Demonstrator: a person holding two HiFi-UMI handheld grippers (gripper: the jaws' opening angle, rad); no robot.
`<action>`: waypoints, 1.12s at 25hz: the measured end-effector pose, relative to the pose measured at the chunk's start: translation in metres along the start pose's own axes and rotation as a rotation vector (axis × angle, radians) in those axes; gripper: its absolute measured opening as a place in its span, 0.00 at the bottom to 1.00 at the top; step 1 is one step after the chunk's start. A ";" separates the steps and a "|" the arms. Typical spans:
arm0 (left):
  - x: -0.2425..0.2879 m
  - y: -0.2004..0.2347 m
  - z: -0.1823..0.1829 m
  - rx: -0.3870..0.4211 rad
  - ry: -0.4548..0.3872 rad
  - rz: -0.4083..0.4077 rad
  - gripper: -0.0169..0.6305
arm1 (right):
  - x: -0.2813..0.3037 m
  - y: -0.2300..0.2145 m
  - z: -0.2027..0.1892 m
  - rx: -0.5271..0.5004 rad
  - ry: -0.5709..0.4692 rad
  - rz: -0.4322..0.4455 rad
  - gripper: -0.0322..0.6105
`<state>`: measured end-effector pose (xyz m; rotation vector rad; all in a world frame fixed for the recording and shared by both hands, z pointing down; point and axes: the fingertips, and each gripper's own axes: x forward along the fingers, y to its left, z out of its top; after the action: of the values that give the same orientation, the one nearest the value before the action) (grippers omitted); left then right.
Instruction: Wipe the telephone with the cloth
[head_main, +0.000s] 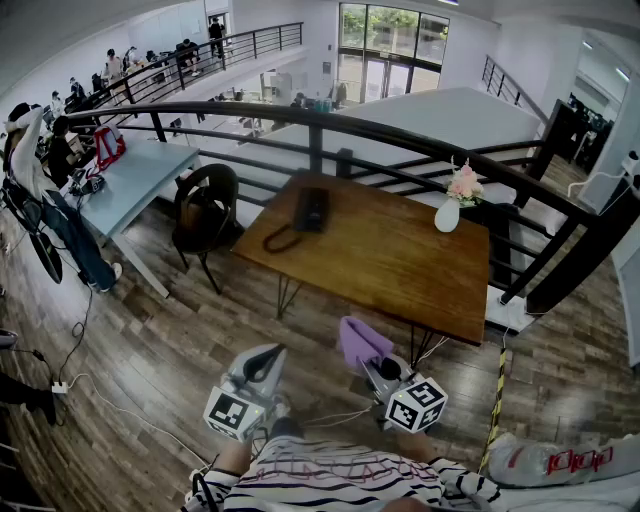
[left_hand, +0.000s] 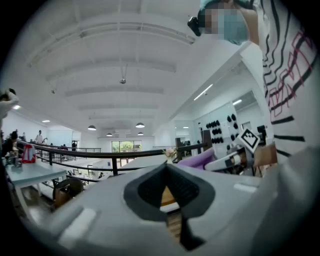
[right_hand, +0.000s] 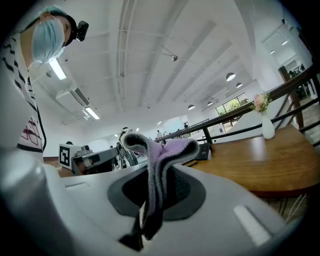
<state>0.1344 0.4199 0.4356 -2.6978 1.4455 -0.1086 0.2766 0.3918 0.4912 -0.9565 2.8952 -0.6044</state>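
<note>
A black telephone (head_main: 311, 209) with a coiled cord lies near the far left corner of the brown wooden table (head_main: 400, 270). My right gripper (head_main: 375, 367) is shut on a purple cloth (head_main: 361, 341), held up in front of the table's near edge. In the right gripper view the cloth (right_hand: 157, 165) stands folded up out of the shut jaws, and the telephone (right_hand: 203, 151) shows small on the table behind it. My left gripper (head_main: 262, 365) hovers beside the right one, left of the table, its jaws shut with nothing between them (left_hand: 167, 192).
A white vase with pink flowers (head_main: 452, 203) stands at the table's far right corner. A black railing (head_main: 420, 140) curves behind the table. A dark chair (head_main: 205, 215) sits left of it, beside a pale blue desk (head_main: 135, 180). Cables lie on the wooden floor (head_main: 120, 340).
</note>
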 end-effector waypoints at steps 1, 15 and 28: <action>0.002 0.003 -0.002 -0.003 -0.001 -0.001 0.03 | 0.003 -0.001 0.001 -0.002 0.000 0.003 0.11; 0.039 0.153 -0.018 -0.036 -0.028 -0.069 0.03 | 0.140 -0.022 0.036 0.057 -0.072 -0.062 0.11; 0.058 0.324 -0.041 -0.067 -0.009 -0.163 0.03 | 0.296 -0.039 0.052 0.145 -0.136 -0.209 0.11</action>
<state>-0.1057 0.1911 0.4442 -2.8633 1.2471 -0.0584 0.0671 0.1736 0.4842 -1.2354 2.6134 -0.7188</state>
